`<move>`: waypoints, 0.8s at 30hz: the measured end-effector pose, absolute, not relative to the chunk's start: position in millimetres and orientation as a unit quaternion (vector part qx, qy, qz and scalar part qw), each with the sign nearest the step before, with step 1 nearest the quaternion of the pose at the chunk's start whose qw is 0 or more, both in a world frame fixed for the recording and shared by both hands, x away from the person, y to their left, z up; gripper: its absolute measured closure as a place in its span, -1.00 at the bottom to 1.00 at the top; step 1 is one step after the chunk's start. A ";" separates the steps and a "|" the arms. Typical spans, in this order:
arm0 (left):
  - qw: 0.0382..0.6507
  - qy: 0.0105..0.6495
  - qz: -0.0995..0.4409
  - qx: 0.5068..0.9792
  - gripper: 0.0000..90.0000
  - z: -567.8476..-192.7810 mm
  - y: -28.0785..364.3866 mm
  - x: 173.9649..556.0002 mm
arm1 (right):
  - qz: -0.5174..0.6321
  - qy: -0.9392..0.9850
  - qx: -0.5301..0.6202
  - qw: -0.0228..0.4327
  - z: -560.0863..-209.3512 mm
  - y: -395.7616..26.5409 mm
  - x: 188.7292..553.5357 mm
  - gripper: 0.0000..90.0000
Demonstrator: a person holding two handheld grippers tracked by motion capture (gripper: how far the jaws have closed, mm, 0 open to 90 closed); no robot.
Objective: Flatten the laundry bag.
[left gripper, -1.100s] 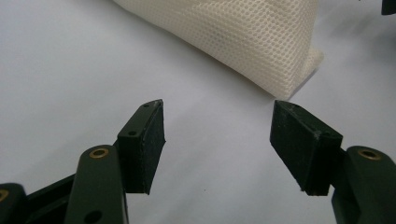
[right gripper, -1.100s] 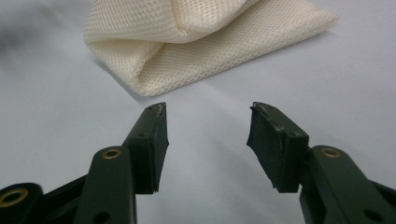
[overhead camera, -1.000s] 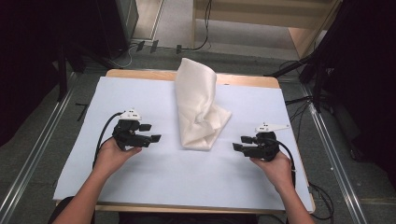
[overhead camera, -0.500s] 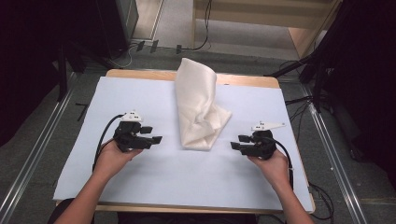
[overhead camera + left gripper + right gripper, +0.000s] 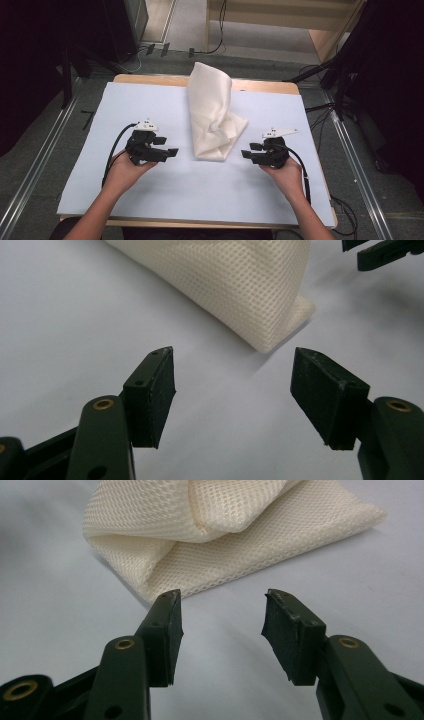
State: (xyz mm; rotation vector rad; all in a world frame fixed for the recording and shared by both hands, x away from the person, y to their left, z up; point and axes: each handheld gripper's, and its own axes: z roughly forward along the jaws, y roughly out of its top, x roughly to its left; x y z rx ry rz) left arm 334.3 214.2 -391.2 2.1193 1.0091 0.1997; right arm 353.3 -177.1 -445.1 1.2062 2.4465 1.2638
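1. One cream mesh cloth [image 5: 212, 116], folded and rumpled, lies in the middle of the high view on one pale blue sheet [image 5: 150, 190] covering the table.
2. Two grippers flank its lower end. The left gripper [image 5: 167, 152], at lower left of centre, has its jaws apart with nothing between them; they have just been opening.
3. The right gripper [image 5: 248, 154], at lower right of centre, likewise gapes empty.
4. Both stand near the cloth, apart from it.

Cream mesh cloth [image 5: 212, 115], dotted weave; pale blue-white sheet [image 5: 150, 100]; tan wooden table [image 5: 150, 79]; black left gripper [image 5: 167, 151], black right gripper [image 5: 250, 152].
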 end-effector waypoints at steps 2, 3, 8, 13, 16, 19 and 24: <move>0.392 0.394 0.075 0.828 -0.21 -386.9 210.9 338.1 | 0.418 0.813 0.400 0.066 -445.6 -175.9 353.6 0.13; 0.396 0.391 0.076 0.827 -0.20 -385.0 209.0 340.2 | 0.418 0.813 0.401 0.066 -446.0 -175.4 353.8 0.13; 0.393 0.377 0.088 0.834 -0.17 -368.9 197.2 342.1 | 0.421 0.808 0.406 0.069 -442.6 -173.9 351.3 0.14; 0.394 0.362 0.086 0.840 -0.17 -361.7 173.6 354.2 | 0.431 0.801 0.410 0.067 -438.6 -171.4 351.7 0.16; 0.396 0.354 0.083 0.843 -0.18 -366.5 157.8 362.8 | 0.434 0.799 0.412 0.062 -438.0 -169.1 350.9 0.16; 0.392 0.349 0.083 0.847 -0.20 -374.3 144.7 371.3 | 0.426 0.805 0.406 0.072 -438.8 -167.4 350.1 0.16; 0.380 0.347 0.077 0.854 -0.30 -387.8 130.7 382.4 | 0.422 0.806 0.407 0.076 -441.0 -167.9 349.0 0.14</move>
